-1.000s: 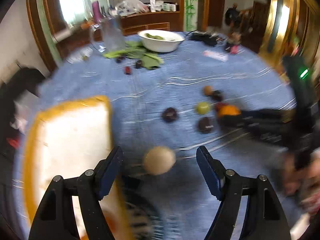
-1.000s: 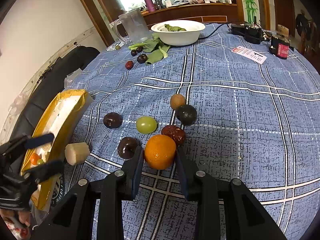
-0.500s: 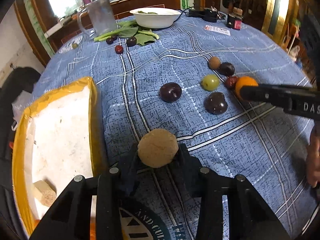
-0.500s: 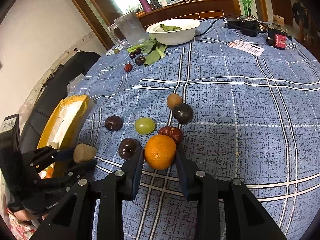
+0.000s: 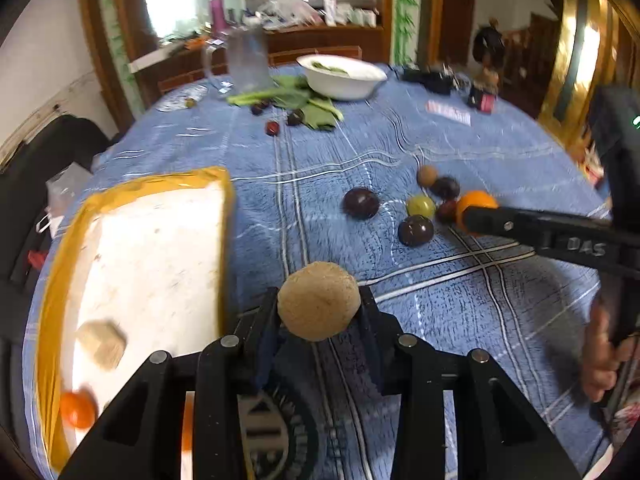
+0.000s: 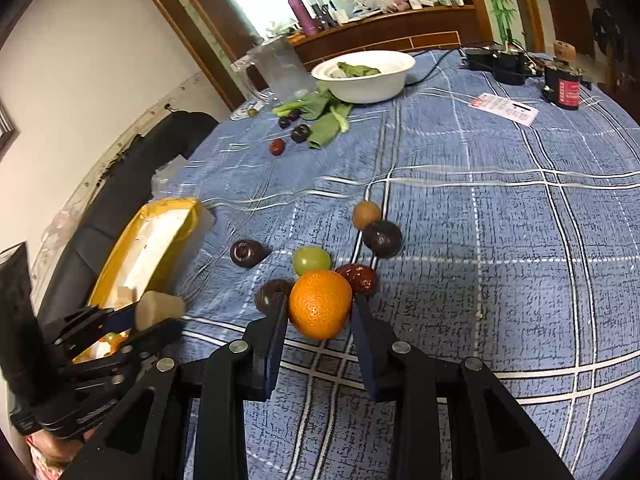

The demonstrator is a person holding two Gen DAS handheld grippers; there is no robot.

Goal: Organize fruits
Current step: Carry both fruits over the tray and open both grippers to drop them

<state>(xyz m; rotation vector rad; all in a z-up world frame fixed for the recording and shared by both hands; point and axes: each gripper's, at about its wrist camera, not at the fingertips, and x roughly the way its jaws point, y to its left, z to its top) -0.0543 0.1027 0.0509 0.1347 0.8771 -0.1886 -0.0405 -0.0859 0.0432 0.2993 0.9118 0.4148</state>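
Handling, judged: the tan round fruit (image 5: 318, 300) clamped in the left claw (image 5: 319, 322) is taken to be light and fairly firm, with a dry, matt, slightly rough skin that should not slip against the pads. It is gripped across its widest part, which seems the right place; a hold nearer the top would likely let it roll out. The orange (image 6: 320, 304) clamped in the right claw (image 6: 320, 330) is judged heavier, with a pebbled rind that yields a little; it too is taken at its middle. The dark plums and the green grape-like fruit (image 6: 311, 260) are judged softer and smoother, so a gentle squeeze across the middle would be called for.

Position: the tan fruit is held just beside the right-hand edge of the yellow-rimmed tray (image 5: 56, 280), over the blue checked tabletop (image 6: 500, 220); whether it is lifted clear of the cloth cannot be told. The orange is held close to the cluster of loose fruit, apparently touching the reddish date-like fruit (image 6: 360, 276) behind it.

Appearance: the tan fruit is round, sandy brown, finely speckled. The orange is bright, glossy and dimpled. In the tray, a pale cut chunk (image 5: 102, 344) and a small orange fruit (image 5: 78, 408) are noted.
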